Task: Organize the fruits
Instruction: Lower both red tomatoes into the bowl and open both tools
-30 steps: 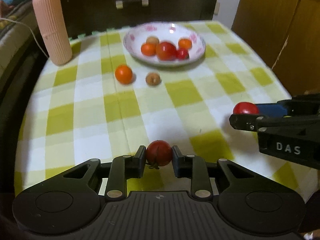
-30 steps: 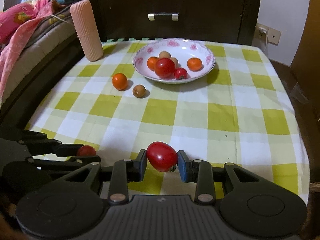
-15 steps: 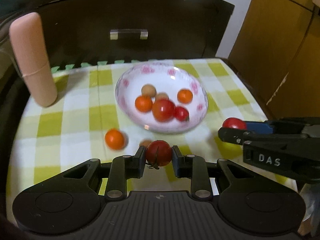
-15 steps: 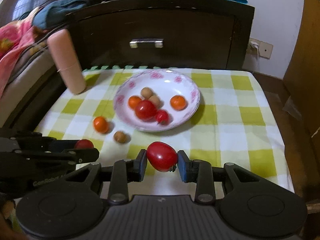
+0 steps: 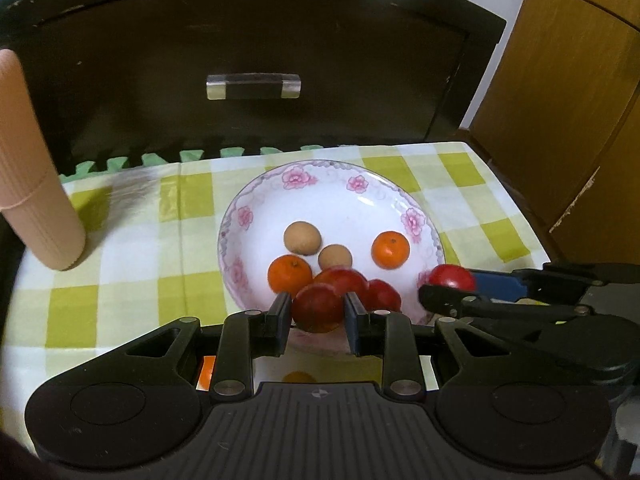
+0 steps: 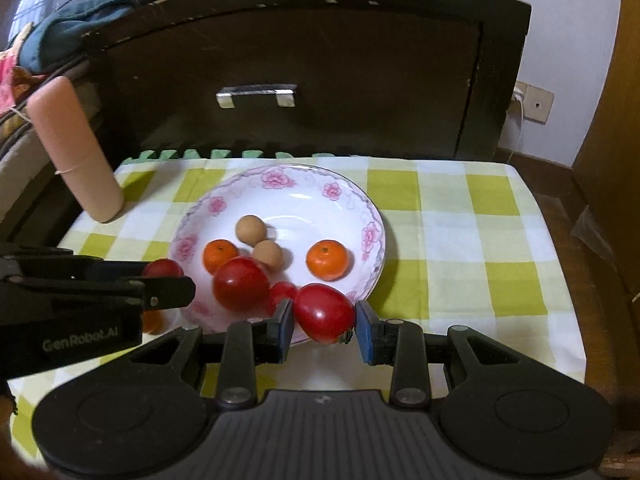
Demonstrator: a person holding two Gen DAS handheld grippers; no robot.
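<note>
Left wrist view: your left hand-held gripper (image 5: 317, 312) clamps a tomato (image 5: 318, 307) over the bowl (image 5: 332, 184); your right hand-held gripper (image 6: 323, 320) pinches another tomato (image 6: 325, 312) alongside.

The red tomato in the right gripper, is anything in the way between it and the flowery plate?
Nothing visible blocks it. The red tomato is pinched in the right gripper right at the near rim of the white flower-patterned plate. The plate's near side already holds a big red tomato and a small one, but bare space remains beside them.
</note>
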